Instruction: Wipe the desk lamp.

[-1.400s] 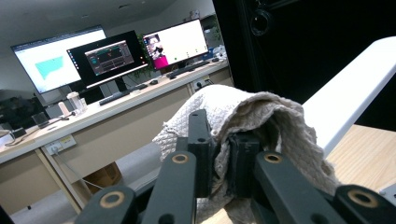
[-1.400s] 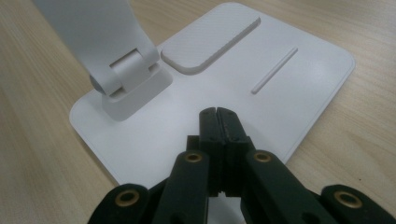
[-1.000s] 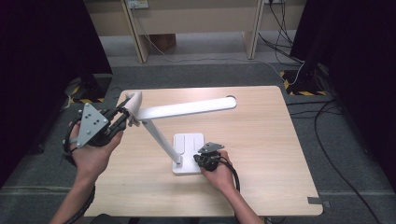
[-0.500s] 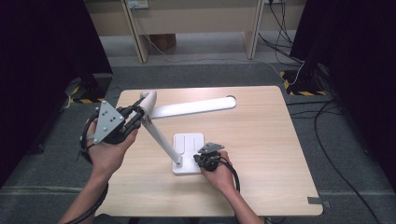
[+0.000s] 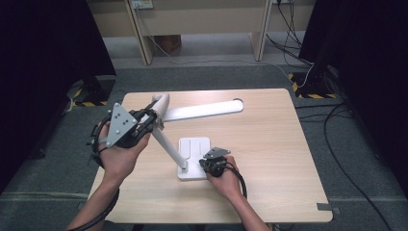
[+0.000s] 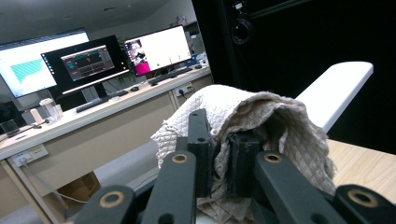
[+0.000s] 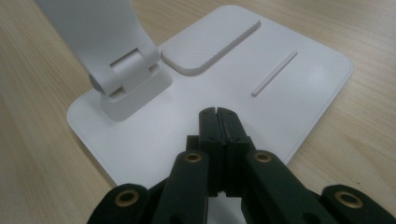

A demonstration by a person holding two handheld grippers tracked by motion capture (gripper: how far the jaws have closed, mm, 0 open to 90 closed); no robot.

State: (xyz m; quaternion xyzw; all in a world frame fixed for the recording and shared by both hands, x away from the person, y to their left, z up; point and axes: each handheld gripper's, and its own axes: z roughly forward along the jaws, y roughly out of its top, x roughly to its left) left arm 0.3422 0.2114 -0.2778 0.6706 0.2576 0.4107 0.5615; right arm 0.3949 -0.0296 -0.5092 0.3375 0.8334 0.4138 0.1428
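While the left gripper (image 5: 153,119) sits at the left of centre in the high view, its jaws are clenched on a beige quilted cloth (image 6: 243,126), which is pressed against the upper joint of a white desk lamp (image 5: 169,147). Seen from the left gripper view, the cloth bunches over and around both black jaws in the middle of the frame, and the lamp's flat white head (image 6: 334,93) runs off toward the upper right behind it. Monitors (image 6: 95,60) on a long desk fill the upper left of that view.

In the high view the lamp's stem slants from the joint at left of centre down to the white base (image 5: 192,151) just below the middle of the frame, and the long head (image 5: 202,109) stretches to the right across the wooden table (image 5: 279,159), above its surface.

At the lower middle of the high view, the right gripper (image 5: 206,166) rests at the base's lower right corner. Its own view shows the two jaws pressed together with nothing between them, their tips on the flat white plate of the base (image 7: 289,93); the stem's hinge (image 7: 128,79) stands at the upper left of that frame, near the jaws but apart from them.
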